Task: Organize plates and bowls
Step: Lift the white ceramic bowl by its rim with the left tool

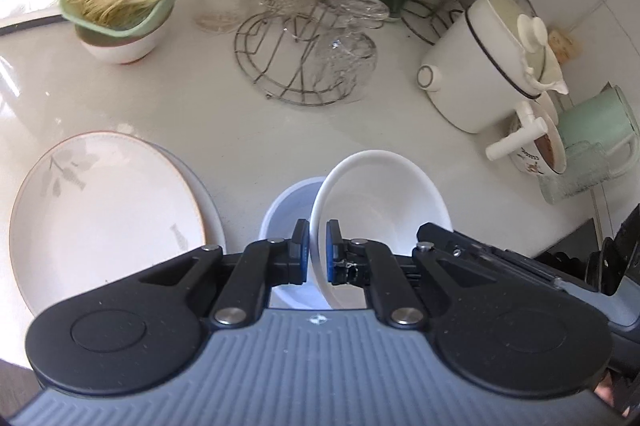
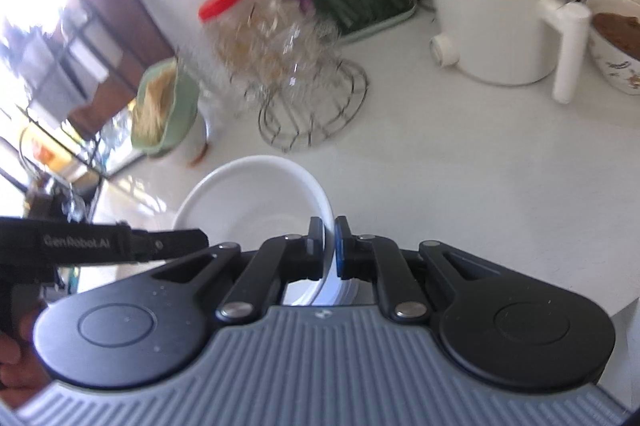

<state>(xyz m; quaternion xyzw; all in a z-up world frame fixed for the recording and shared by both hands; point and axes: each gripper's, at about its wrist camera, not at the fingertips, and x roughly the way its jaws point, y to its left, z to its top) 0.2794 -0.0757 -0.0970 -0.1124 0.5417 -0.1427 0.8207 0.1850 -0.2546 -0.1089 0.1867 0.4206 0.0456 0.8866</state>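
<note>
Both grippers clamp the same white bowl [image 1: 380, 193] by its rim: the left gripper [image 1: 317, 252] pinches the left edge, the right gripper [image 2: 329, 250] the right edge. The bowl hangs tilted above a second white bowl [image 1: 286, 201], beside stacked plates [image 1: 104, 218] on the white counter [image 1: 240, 121]. "GenRobot.AI" reads on the left gripper's side. The background glassware is blurred.
</note>
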